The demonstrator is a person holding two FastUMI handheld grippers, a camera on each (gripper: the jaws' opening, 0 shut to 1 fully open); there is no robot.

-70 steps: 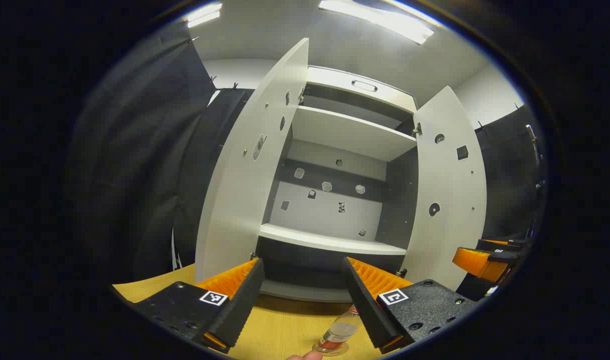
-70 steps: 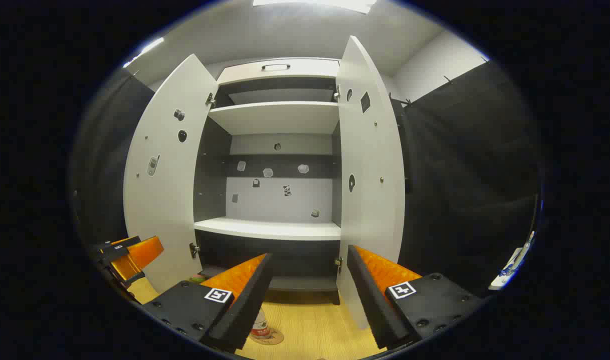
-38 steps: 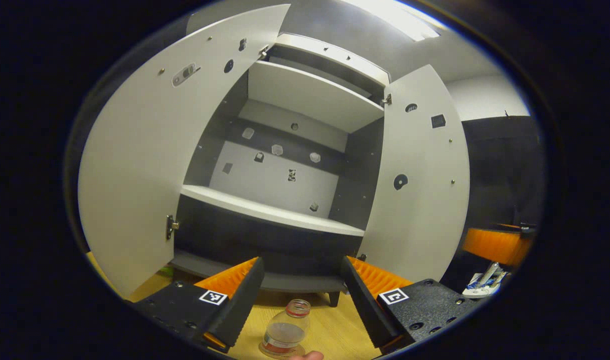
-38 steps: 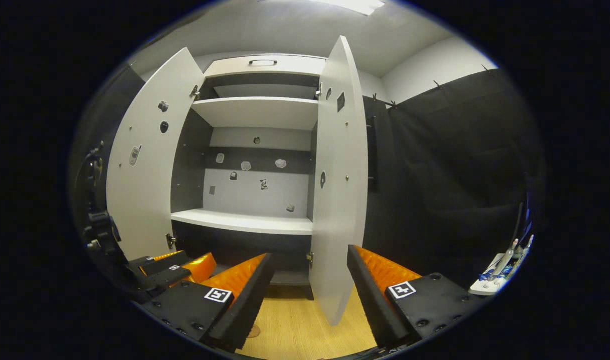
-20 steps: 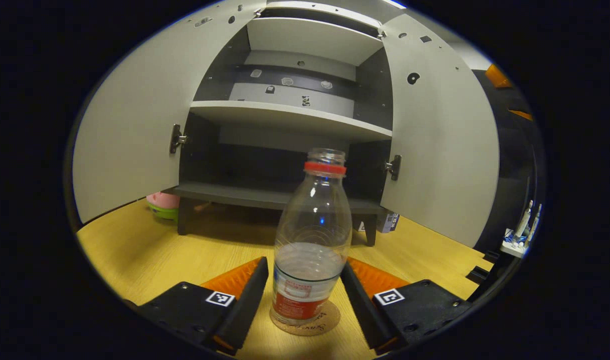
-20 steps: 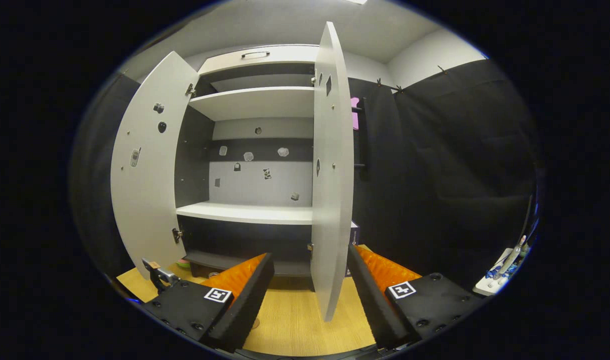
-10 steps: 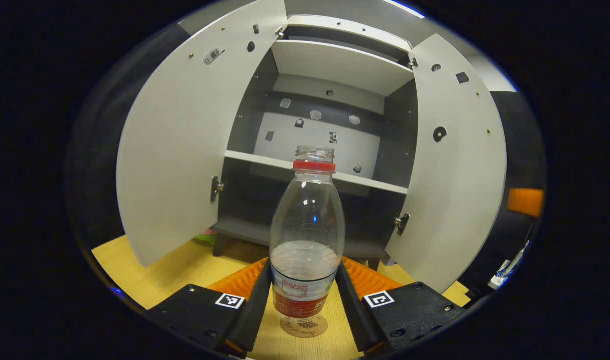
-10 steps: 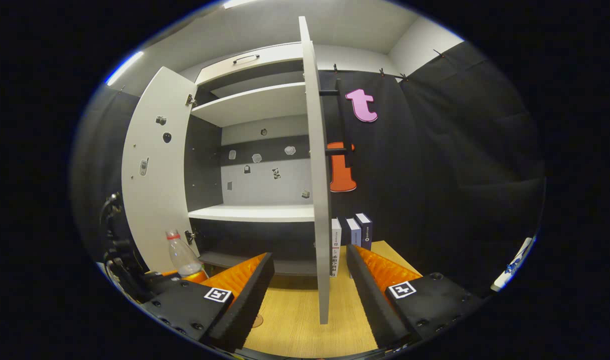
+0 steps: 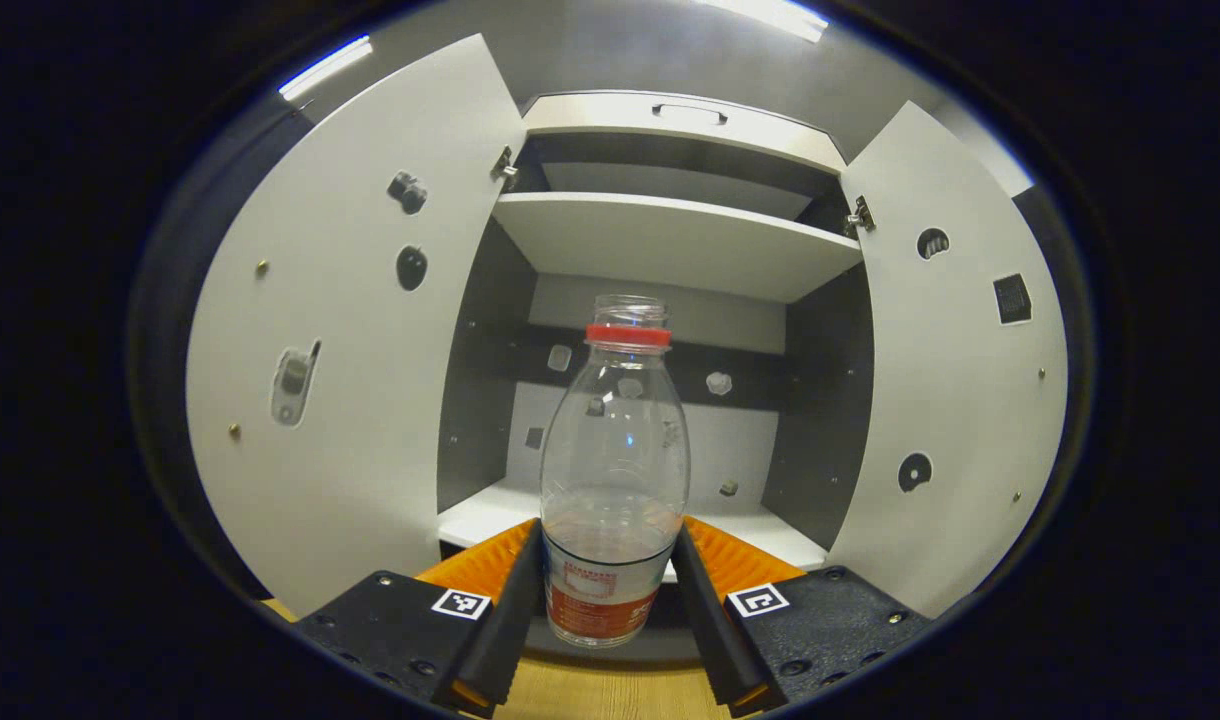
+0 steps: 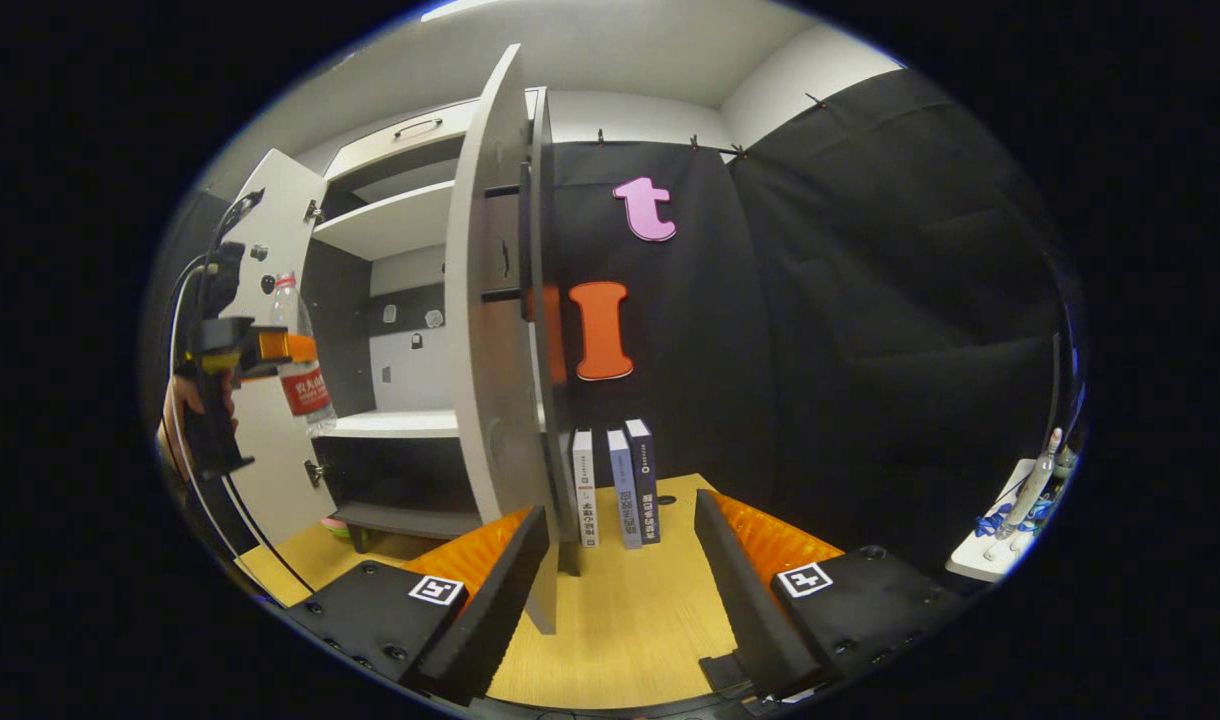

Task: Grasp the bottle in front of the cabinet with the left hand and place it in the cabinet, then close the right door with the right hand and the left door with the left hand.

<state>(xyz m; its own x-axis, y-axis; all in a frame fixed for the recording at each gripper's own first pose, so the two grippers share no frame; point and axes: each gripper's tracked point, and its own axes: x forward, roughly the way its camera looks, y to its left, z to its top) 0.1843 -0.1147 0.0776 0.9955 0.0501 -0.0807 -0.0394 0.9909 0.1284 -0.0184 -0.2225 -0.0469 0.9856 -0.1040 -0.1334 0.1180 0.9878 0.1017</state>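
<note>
The left hand-held gripper (image 9: 607, 600) clamps the clear, red-collared plastic bottle (image 9: 614, 470) low at its label, upright and off the table, level with the white cabinet's middle shelf (image 9: 770, 535) for placing. The right hand-held gripper (image 10: 620, 590) gapes wide near the right door (image 10: 490, 340), probably ready to push.

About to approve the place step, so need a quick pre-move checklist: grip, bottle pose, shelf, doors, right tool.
1. Left tool shut on the clear plastic bottle with red label, fingers on the label band: ok.
2. Bottle upright, lifted off the table: ok.
3. Bottle has no cap and holds some liquid; spill risk if tilted: not ok.
4. White middle shelf ahead looks bare where visible; part hidden behind the bottle: cannot tell.
5. White left door and white right door swung open, entry clear: ok.
6. Right tool open, beside the right door's edge: ok.
</note>
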